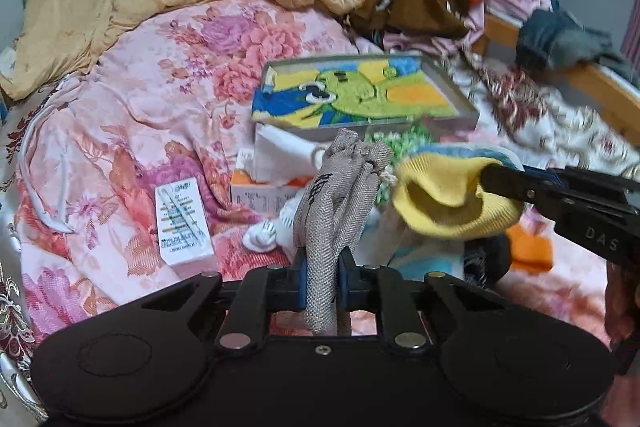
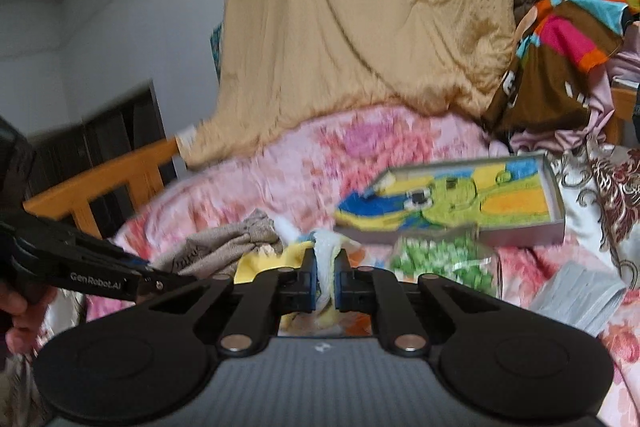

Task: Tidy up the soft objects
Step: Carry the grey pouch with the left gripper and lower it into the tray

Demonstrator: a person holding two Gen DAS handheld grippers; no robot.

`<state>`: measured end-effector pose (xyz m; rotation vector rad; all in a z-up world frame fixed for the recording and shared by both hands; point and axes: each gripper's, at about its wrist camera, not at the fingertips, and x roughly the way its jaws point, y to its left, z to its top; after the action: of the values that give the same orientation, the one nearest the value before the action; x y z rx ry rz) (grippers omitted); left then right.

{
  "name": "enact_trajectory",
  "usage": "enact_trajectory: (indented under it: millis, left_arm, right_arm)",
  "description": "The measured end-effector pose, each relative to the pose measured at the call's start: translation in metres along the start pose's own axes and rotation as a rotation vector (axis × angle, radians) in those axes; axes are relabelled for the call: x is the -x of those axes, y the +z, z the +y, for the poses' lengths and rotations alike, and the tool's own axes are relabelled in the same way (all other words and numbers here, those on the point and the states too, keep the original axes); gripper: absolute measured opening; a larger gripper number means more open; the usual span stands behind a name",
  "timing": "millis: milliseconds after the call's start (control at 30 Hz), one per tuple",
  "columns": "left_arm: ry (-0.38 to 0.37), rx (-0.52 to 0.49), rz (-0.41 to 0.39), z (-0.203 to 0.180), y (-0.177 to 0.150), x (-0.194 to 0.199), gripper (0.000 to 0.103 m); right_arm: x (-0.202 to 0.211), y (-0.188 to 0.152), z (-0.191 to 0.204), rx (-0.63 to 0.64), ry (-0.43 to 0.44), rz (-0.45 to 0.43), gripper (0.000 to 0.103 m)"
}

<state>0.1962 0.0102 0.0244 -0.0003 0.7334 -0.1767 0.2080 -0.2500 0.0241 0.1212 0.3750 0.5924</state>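
My left tool [image 1: 322, 277] pinches the grey sock [image 1: 340, 195], standing upright. My right tool [image 2: 325, 277] clamps the yellow sock [image 1: 444, 203], just beside at 3 o'clock.

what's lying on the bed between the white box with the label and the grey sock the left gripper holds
In the left wrist view, a small white plush paw lies on the pink floral quilt between the white box and the grey sock clamped in the left gripper.
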Motion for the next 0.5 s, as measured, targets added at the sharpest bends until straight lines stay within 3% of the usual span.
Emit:
enact_trajectory:
  millis: [267, 500]
  left_arm:
    - [-0.022, 0.027, -0.119, -0.003, 0.031, 0.019, 0.015]
    - [-0.025, 0.062, -0.191, -0.009, 0.067, 0.002, 0.015]
  right_arm:
    - [0.011, 0.036, -0.017, -0.058, 0.034, -0.105, 0.009]
    - [-0.013, 0.078, -0.054, -0.1, -0.007, -0.192, 0.009]
